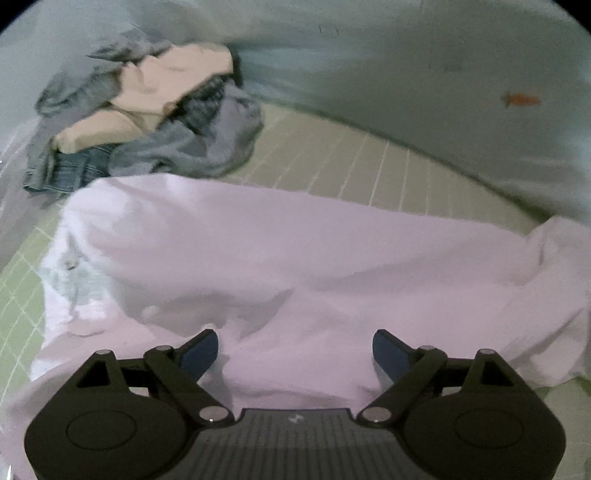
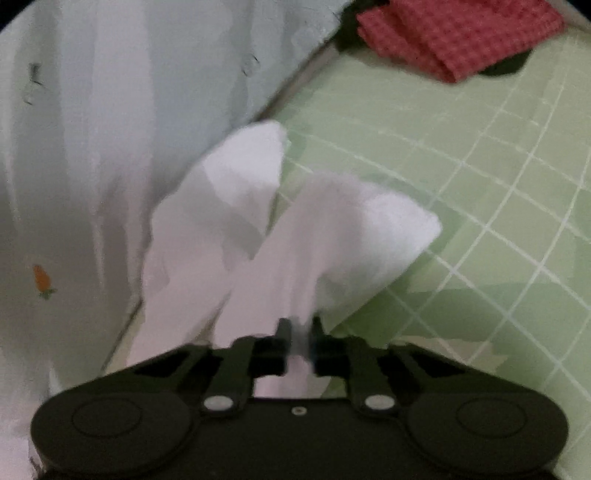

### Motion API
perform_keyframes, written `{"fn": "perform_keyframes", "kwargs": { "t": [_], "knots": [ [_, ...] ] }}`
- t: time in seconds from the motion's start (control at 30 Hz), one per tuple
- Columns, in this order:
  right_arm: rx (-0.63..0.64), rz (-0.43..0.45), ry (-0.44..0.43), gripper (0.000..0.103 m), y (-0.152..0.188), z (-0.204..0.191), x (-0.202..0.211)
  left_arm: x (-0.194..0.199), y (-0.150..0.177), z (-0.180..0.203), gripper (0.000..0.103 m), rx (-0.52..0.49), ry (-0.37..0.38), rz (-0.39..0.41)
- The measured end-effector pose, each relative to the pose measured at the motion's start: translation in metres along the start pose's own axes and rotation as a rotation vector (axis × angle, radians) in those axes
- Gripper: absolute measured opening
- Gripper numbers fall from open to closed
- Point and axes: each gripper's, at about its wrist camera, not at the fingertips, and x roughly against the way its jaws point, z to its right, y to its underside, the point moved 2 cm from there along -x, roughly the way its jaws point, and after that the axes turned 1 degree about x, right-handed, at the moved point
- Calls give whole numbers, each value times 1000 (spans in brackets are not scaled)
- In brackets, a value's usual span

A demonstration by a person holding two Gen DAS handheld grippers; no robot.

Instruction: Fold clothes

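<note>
A white garment [image 1: 280, 266] lies spread and rumpled on the green checked sheet [image 1: 332, 162]. My left gripper [image 1: 295, 350] is open, its jaws wide apart just above the garment's near part, holding nothing. In the right wrist view my right gripper [image 2: 299, 332] is shut on a bunched part of the white garment [image 2: 295, 229], which rises in two loose flaps in front of the fingers. The view is blurred by motion.
A pile of grey, beige and denim clothes [image 1: 147, 114] lies at the back left by the pale wall [image 1: 406, 74]. A folded red checked cloth [image 2: 458, 33] lies on the green sheet [image 2: 480, 184] at the far right. A pale curtain or wall [image 2: 74, 166] with a small orange mark stands left.
</note>
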Motion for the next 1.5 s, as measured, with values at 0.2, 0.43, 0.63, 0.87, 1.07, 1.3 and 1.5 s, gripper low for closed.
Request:
{"fn": "perform_keyframes", "kwargs": {
  "t": [0.2, 0.43, 0.63, 0.87, 1.07, 1.3, 1.5],
  "knots": [
    [64, 119, -9, 4, 4, 13, 70, 35, 17, -26, 91, 2, -108, 74],
    [180, 256, 24, 4, 16, 27, 162, 66, 50, -75, 91, 70, -212, 112],
    [167, 245, 70, 4, 24, 42, 177, 77, 73, -104, 91, 133, -258, 87],
    [175, 227, 106, 4, 35, 45, 179, 66, 91, -130, 91, 261, -228, 1],
    [183, 282, 117, 4, 43, 32, 193, 55, 90, -135, 43, 296, -153, -27],
    [184, 403, 161, 4, 30, 13, 218, 54, 57, -151, 1, 247, -255, 30],
    [211, 490, 168, 4, -1, -26, 230, 57, -5, -174, 2, 234, -272, 130]
  ]
}}
